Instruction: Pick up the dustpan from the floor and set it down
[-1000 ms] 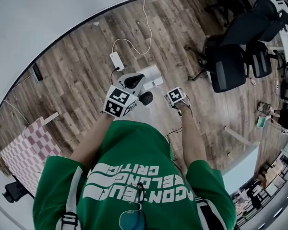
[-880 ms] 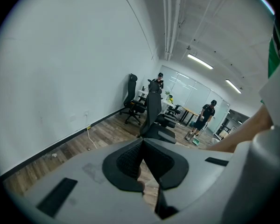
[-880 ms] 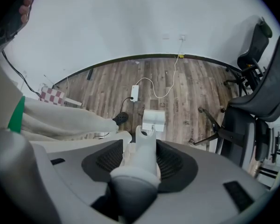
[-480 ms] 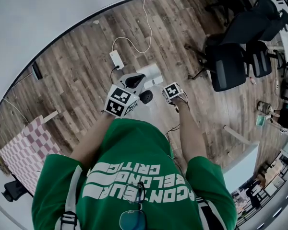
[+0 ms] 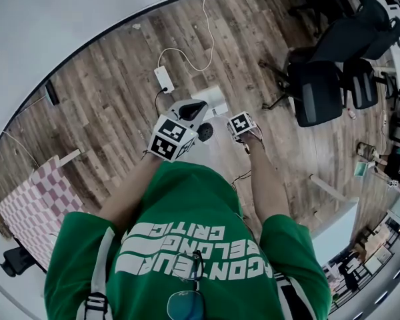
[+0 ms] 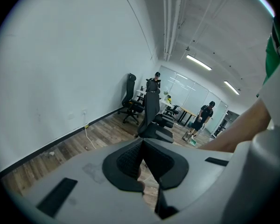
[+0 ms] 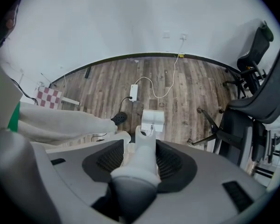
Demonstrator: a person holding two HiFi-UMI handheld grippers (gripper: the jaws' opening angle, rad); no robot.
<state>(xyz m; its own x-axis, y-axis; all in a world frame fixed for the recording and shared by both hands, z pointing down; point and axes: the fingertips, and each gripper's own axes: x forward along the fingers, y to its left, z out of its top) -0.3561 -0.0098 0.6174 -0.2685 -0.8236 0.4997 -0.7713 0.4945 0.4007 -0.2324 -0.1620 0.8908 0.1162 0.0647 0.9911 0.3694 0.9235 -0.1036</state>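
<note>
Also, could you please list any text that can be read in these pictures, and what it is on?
"CRITIC": white print on the green shirt, upside down in the head view.
Other shirt lines: creased, not surely readable.
Marker cubes: black-and-white patterns, no letters.

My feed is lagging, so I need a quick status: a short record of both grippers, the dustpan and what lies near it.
left gripper: jaws together, nothing between them
right gripper: shut on the handle
dustpan: white, at the handle's far end, over the wood floor; whether it touches the floor cannot be told
nearby: power strip with cable beyond the dustpan; office chair to its right
</note>
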